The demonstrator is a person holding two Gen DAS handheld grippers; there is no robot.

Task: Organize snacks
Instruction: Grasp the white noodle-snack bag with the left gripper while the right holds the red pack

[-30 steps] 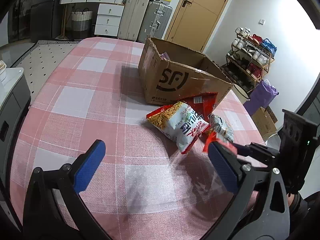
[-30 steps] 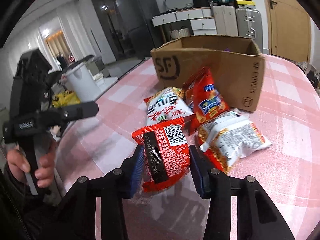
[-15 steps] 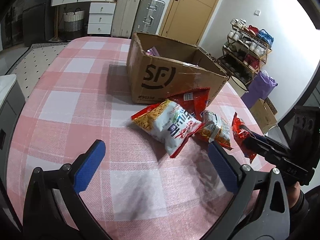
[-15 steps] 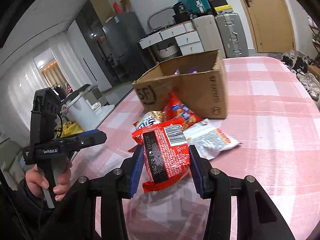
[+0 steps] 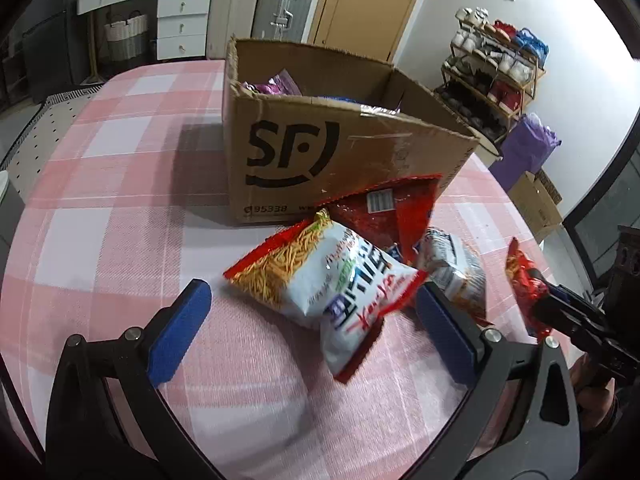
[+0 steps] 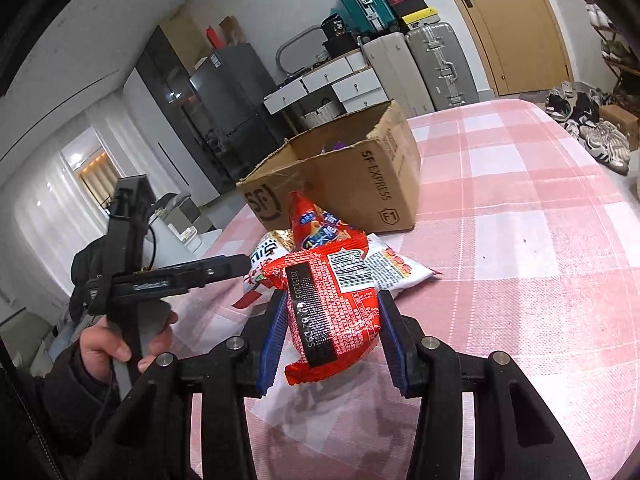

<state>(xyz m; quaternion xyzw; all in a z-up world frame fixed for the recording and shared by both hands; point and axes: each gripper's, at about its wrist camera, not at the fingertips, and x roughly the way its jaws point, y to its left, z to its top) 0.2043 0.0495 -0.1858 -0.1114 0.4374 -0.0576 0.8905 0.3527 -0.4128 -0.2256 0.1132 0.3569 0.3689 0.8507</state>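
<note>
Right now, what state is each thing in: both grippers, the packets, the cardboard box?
Left gripper: open, empty, above the table.
Right gripper: shut on the red barcode snack packet, lifted off the table.
Brown cardboard SF box: open-topped, upright, some packets inside.
White-and-red noodle-snack bag: lying on the pink checked tablecloth.
Red bag: leaning against the box.

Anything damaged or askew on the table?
The cardboard box has ragged, torn top edges and no flaps. Three snack bags lie heaped against its front. Nothing spilled; the right gripper holds a red packet.
</note>
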